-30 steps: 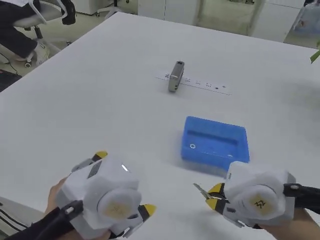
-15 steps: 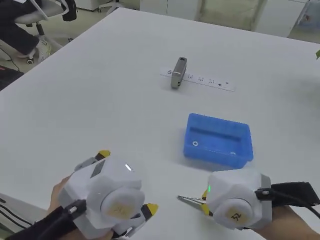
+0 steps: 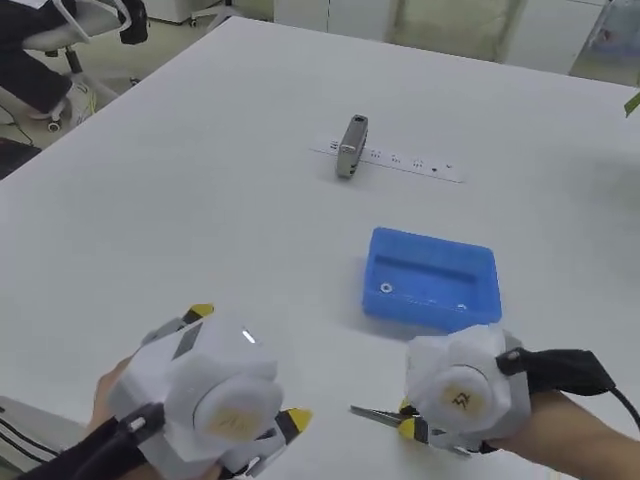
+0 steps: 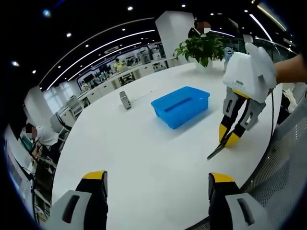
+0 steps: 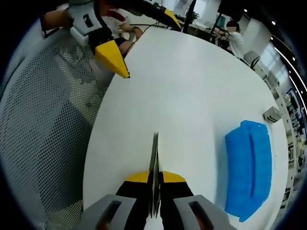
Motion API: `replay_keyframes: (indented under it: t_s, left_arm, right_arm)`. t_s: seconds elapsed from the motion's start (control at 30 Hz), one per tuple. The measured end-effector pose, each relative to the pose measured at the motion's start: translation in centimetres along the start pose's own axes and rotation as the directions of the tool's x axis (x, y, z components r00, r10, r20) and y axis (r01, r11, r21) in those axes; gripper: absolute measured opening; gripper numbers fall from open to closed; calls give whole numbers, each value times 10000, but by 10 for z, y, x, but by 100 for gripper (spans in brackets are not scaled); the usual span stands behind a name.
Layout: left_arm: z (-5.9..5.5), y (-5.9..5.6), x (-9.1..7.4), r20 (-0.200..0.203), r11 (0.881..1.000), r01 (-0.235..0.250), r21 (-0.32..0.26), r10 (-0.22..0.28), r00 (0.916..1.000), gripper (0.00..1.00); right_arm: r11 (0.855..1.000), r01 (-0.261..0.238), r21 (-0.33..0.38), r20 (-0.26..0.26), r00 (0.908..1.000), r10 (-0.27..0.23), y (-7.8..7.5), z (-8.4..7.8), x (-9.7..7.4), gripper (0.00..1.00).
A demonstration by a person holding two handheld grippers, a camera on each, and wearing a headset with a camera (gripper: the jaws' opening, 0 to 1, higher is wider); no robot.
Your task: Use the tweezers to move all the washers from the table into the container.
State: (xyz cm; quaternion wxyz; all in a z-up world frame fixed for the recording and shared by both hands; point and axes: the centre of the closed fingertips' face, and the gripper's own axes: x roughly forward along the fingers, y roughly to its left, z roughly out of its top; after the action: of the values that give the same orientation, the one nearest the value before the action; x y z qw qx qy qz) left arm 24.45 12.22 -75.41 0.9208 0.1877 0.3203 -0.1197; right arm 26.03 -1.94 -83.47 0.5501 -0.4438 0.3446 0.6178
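Note:
A blue container (image 3: 430, 280) sits on the white table (image 3: 200, 200), with two small washers (image 3: 386, 288) in it. My right gripper (image 3: 405, 420) is in front of the container, near the table's front edge, shut on metal tweezers (image 3: 375, 413) whose tips point left. In the right gripper view the tweezers (image 5: 154, 158) stick out between the closed jaws of the right gripper (image 5: 153, 178), with the container (image 5: 249, 167) off to the right. My left gripper (image 3: 249, 366) stands open at the front left. Nothing lies between the jaws of the left gripper (image 4: 157, 177).
A grey metal block (image 3: 351, 148) stands at the back on a white strip (image 3: 400, 162) that carries small dark specks. An office chair (image 3: 70, 30) is beyond the far left table edge. A perforated grey surface (image 5: 53, 120) lies below the table's front edge.
My right gripper has shifted left and toward the front edge, and turned so the tweezers point left across the table. The left gripper has stayed put.

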Motion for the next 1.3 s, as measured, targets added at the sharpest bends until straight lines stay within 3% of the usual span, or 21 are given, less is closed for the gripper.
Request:
replay_keyframes:
  t_s: [0.13, 0.23, 0.27, 0.37, 0.47, 0.6, 0.67, 0.73, 0.83, 0.87, 0.93, 0.97, 1.0, 1.03, 1.07, 1.1, 1.17, 1.3]
  left_arm:
    - [0, 1, 0, -3, 10000, -40, -40, 40, 10000, 89]
    - [0, 2, -1, 10, 10000, -61, -79, 61, 10000, 89]
    - [0, 2, -1, 24, 9999, -67, -94, 67, 10000, 89]
    - [0, 2, -2, 42, 9999, -42, -162, 43, 10000, 89]
    - [0, 0, -2, 13, 9996, 99, -260, -99, 10000, 89]
    - [5, -2, -3, 231, 9979, 349, -542, -337, 9992, 91]
    - [6, -1, -3, 298, 9957, 468, -795, -446, 9986, 91]
    - [9, 2, -6, 399, 9927, 515, -1091, -474, 9981, 92]
    - [22, 8, -14, 766, 9858, 590, -1574, -474, 9959, 93]
    - [29, 14, -18, 973, 9835, 543, -1727, -378, 9945, 93]
    - [40, 21, -25, 1215, 9780, 623, -1992, -385, 9918, 93]
    - [44, 24, -27, 1309, 9752, 641, -2117, -367, 9907, 93]
    - [51, 29, -31, 1504, 9706, 679, -2308, -334, 9881, 94]
    - [55, 32, -34, 1650, 9673, 785, -2413, -388, 9855, 95]
    - [59, 34, -37, 1778, 9640, 865, -2513, -419, 9832, 95]
    - [62, 37, -40, 1863, 9606, 894, -2631, -403, 9817, 95]
    - [70, 41, -47, 2093, 9551, 1012, -2784, -426, 9769, 96]
    - [79, 36, -56, 2380, 9428, 1442, -3006, -723, 9686, 96]
  right_arm:
    - [9983, 120, 564, -418, 9991, -96, 1, 1, 1, 3]
    - [9965, 495, 673, -292, 9984, -476, 3, 0, 0, 4]
    - [9919, 702, 1056, -111, 9975, -694, 2, 0, -1, 4]
    - [9707, 1098, 2138, 94, 9934, -1145, 0, -2, -2, 5]
    - [9549, 1424, 2604, 435, 9863, -1590, -2, -1, -3, 12]
    - [9123, 1582, 3777, 961, 9733, -2086, -3, 0, -20, 20]
    - [8838, 1820, 4309, 1241, 9582, -2578, -7, 0, -36, 25]
    - [8406, 1922, 5063, 1602, 9369, -3107, -9, 1, -56, 29]
    - [7623, 2139, 6108, 1952, 8924, -4068, -10, -3, -88, 35]
    - [7503, 2147, 6253, 1952, 8878, -4168, -10, -4, -91, 39]
    - [6985, 2130, 6831, 2075, 8605, -4653, -10, -8, -109, 43]
    - [6671, 2136, 7137, 2145, 8400, -4984, -11, -10, -120, 45]
    - [6525, 2117, 7276, 2183, 8303, -5128, -12, -12, -125, 47]
    - [6364, 2055, 7435, 2337, 8117, -5352, -12, -11, -135, 48]
    - [6262, 2057, 7521, 2389, 8004, -5499, -12, -11, -140, 50]
    - [6066, 2071, 7676, 2455, 7792, -5767, -12, -10, -149, 52]
    - [5826, 2157, 7836, 2490, 7501, -6127, -11, -9, -161, 57]
    - [5596, 2206, 7989, 2431, 7326, -6358, -7, -11, -170, 62]
